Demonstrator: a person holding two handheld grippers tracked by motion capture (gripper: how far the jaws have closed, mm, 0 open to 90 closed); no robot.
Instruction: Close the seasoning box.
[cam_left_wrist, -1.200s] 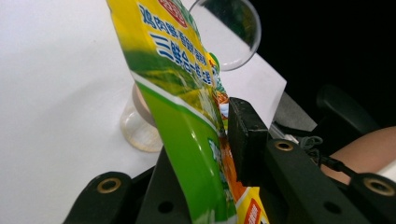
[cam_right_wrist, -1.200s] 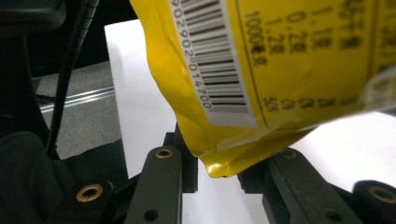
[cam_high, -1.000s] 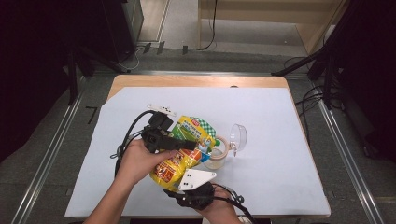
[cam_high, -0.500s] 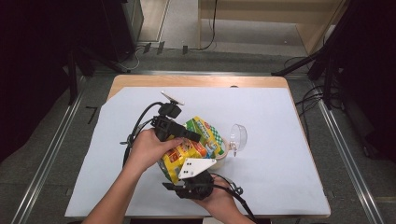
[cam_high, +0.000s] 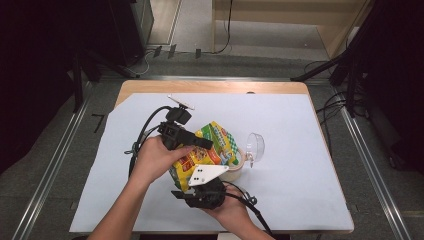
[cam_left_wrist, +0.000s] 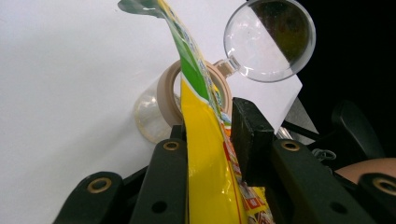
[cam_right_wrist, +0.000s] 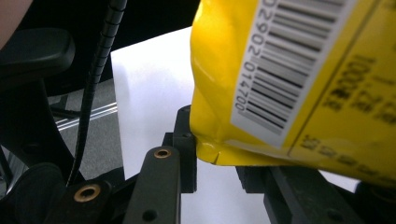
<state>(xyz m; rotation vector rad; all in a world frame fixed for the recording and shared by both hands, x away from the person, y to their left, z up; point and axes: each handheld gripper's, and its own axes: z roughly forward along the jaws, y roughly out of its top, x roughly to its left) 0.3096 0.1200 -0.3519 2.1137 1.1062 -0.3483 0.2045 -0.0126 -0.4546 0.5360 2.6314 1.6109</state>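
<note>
The snack bag (cam_high: 207, 152) is glossy printed plastic film, creased near its sealed edge. The jar (cam_left_wrist: 187, 105) is clear, smooth plastic with a matt beige rim and a transparent lid (cam_left_wrist: 269, 39). The table (cam_high: 310, 145) carries a matt white sheet; its upper edge shows wood.

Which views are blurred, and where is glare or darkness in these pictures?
High view: sharp, table evenly lit, surroundings dark. Left gripper view: yellow packet glossy, white sheet overexposed. Right gripper view: barcode close and soft.
</note>
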